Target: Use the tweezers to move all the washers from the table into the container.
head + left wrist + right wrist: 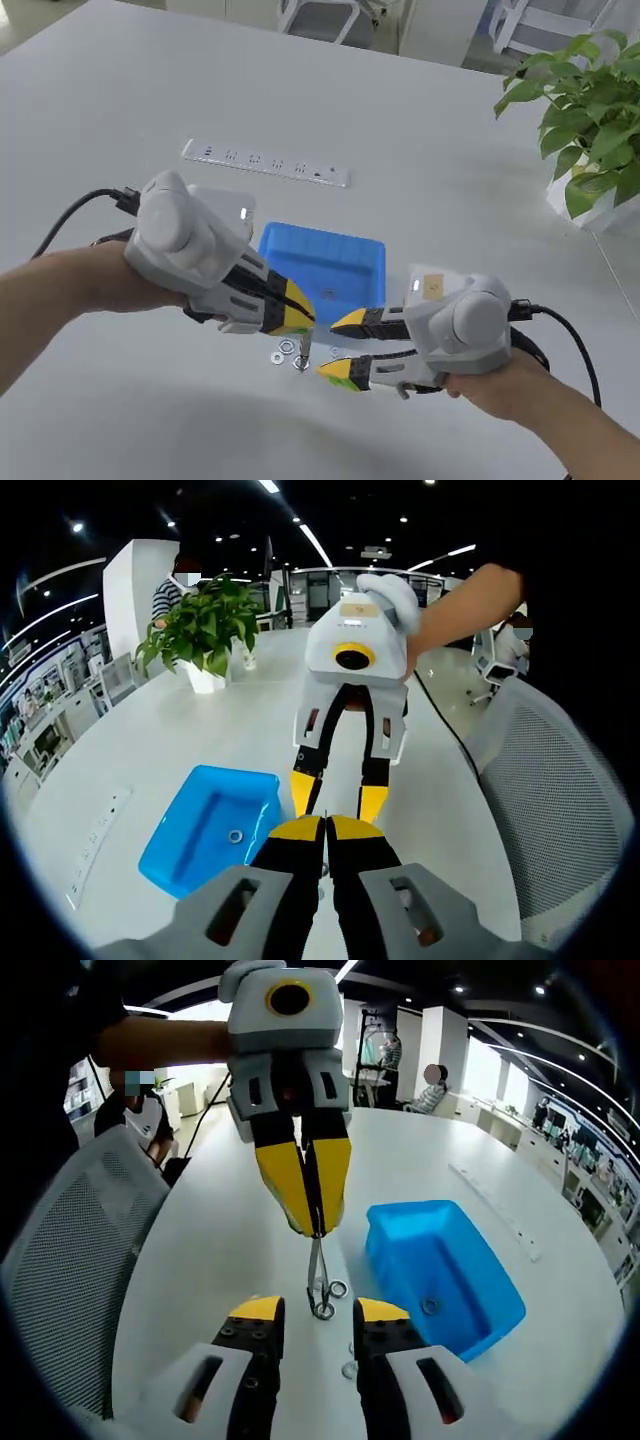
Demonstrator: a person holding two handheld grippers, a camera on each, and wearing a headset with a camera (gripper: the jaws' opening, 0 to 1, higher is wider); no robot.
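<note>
On the table (pixel 420 190), just in front of the blue container (pixel 340 258): a small scatter of metal washers (pixel 285 350), lying flat and close to one another. Inside the container, a single washer (pixel 430 1306) already resting on the floor.

In the left gripper (pixel 290 310), thin metal tweezers (pixel 318 1265), jaws pressed together on their upper part, tips pointing down at a table washer (pixel 322 1310), with another just beside it. Cannot tell whether the tips have pinched it yet.

Opposite, the right gripper (pixel 332 347), jaws parted wide with nothing between them, hovering on either side of the tweezer tips.

Likely handling: tiny, light, rigid, smooth rings lying flush on a hard surface, so awkward to get under and prone to sliding or flicking away. Probably best taken across the rim, one tip through the hole and one outside, with a gentle, steady squeeze. Tweezers springy, so too hard a clamp liable to cross the tips and drop the ring.
</note>
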